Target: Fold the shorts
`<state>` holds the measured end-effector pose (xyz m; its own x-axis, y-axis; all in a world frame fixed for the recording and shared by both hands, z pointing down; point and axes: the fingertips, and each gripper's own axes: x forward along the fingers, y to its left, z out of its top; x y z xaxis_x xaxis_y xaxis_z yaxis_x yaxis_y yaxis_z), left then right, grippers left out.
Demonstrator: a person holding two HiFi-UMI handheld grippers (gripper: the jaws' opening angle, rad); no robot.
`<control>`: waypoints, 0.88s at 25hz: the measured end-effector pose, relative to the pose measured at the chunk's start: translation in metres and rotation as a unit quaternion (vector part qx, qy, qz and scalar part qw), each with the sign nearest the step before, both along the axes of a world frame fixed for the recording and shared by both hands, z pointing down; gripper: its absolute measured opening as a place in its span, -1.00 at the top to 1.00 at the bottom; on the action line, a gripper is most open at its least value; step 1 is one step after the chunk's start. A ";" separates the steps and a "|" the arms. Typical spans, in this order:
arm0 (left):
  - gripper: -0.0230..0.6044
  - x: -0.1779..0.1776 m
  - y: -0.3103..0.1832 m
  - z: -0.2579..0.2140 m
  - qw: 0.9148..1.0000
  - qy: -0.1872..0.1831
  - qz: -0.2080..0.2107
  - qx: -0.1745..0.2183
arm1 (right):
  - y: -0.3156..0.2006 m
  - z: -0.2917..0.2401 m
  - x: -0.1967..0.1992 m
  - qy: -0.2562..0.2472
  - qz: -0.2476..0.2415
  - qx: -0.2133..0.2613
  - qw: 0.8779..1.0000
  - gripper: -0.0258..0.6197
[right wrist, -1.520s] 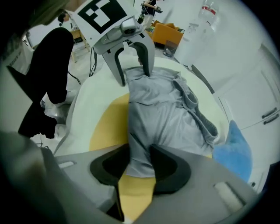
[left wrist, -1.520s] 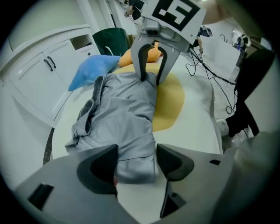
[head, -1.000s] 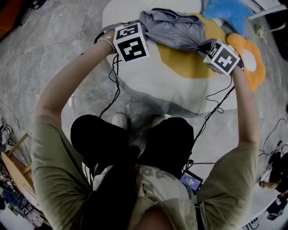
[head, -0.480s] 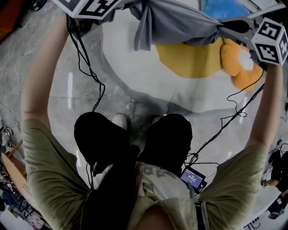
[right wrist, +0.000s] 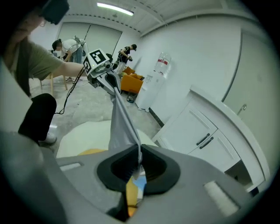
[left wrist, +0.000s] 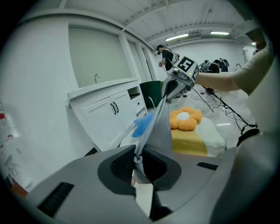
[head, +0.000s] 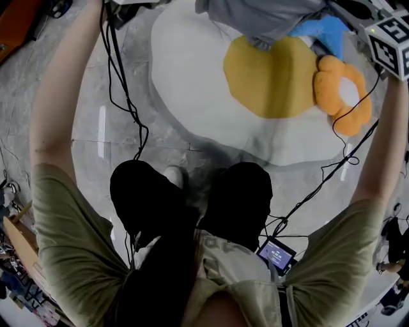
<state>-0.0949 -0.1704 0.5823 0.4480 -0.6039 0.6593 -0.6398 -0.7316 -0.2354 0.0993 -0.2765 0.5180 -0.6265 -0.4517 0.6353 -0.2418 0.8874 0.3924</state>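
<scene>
The grey shorts (head: 268,16) hang in the air above the rug, stretched between my two grippers. In the left gripper view my left gripper (left wrist: 139,162) is shut on one corner of the shorts (left wrist: 159,127), which run taut to the right gripper (left wrist: 169,89) ahead. In the right gripper view my right gripper (right wrist: 139,164) is shut on the other corner of the shorts (right wrist: 120,122), with the left gripper (right wrist: 113,87) at the far end. The head view shows only the right gripper (head: 335,6) and its marker cube; the left one is above the frame.
Under the shorts lies a white rug (head: 192,89) with a yellow centre (head: 275,76), an orange flower cushion (head: 342,92) and a blue plush (head: 326,29). Cables (head: 121,96) trail over the floor. White cabinets (left wrist: 109,109) and a green bin (left wrist: 153,92) stand beyond. People work behind.
Both grippers have risen with the shorts, which left the rug and now hang stretched in the air. The left gripper has gone out of the top of the head view.
</scene>
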 end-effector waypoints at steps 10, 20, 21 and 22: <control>0.82 0.034 0.097 0.140 0.994 -0.039 0.057 -0.089 | 0.162 0.203 0.038 0.077 -0.056 -0.133 0.987 0.86; 0.00 0.037 0.171 0.249 0.980 -0.097 0.077 -0.158 | 0.235 0.317 0.062 0.125 -0.044 -0.211 0.969 0.79; -0.14 0.034 0.172 0.247 0.978 -0.094 0.079 -0.168 | 0.237 0.317 0.064 0.127 -0.049 -0.230 0.964 0.70; -0.16 0.030 0.170 0.242 0.978 -0.090 0.077 -0.172 | 0.239 0.315 0.067 0.124 -0.053 -0.255 0.958 0.42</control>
<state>-0.0645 -0.0008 0.8246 0.3737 -0.2677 0.8881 -0.4874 -0.8713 -0.0576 0.1664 -0.0377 0.8327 -0.4526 0.0137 0.8916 -0.0960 0.9933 -0.0640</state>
